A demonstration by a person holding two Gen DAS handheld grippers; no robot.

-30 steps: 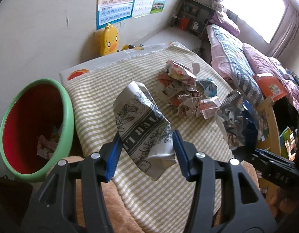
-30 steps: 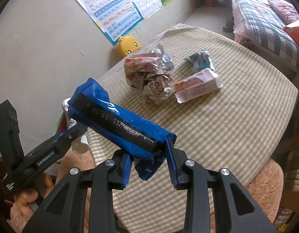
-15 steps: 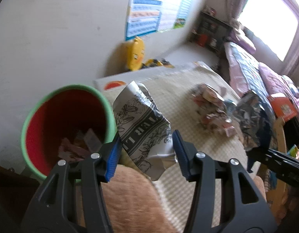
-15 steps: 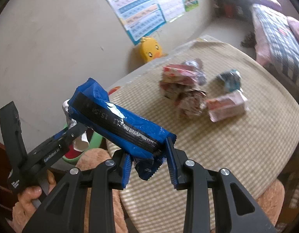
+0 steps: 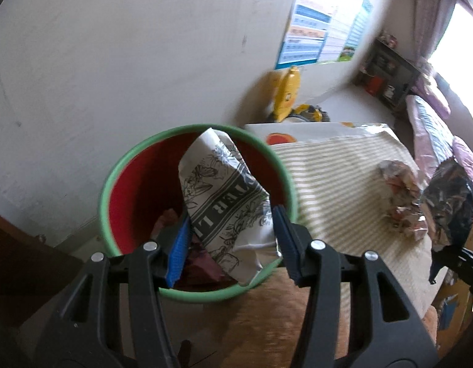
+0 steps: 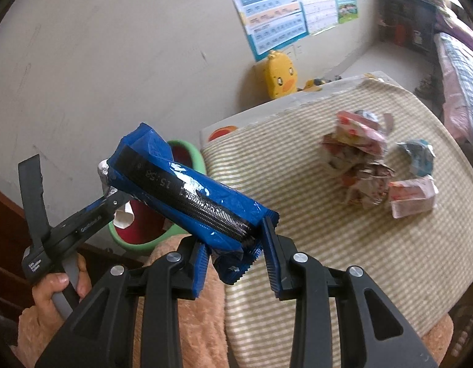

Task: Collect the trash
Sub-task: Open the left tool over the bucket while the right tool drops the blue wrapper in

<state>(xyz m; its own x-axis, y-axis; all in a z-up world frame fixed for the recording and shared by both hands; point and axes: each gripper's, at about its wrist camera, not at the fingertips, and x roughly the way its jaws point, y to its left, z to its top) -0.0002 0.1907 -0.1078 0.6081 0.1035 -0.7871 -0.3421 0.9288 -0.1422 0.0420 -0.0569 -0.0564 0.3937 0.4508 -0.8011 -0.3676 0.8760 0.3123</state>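
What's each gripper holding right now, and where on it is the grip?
The left gripper clamps the black-and-white printed wrapper near its lower end. The right gripper pinches the blue wrapper at its crimped near end.

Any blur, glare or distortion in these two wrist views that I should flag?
Left wrist view: background smeared by motion blur, window blown out, held newspaper wrapper sharp. Right wrist view: mostly sharp, slight softness on the trash pile; blue wrapper shows small glare. Both show fisheye bending and dark corners.
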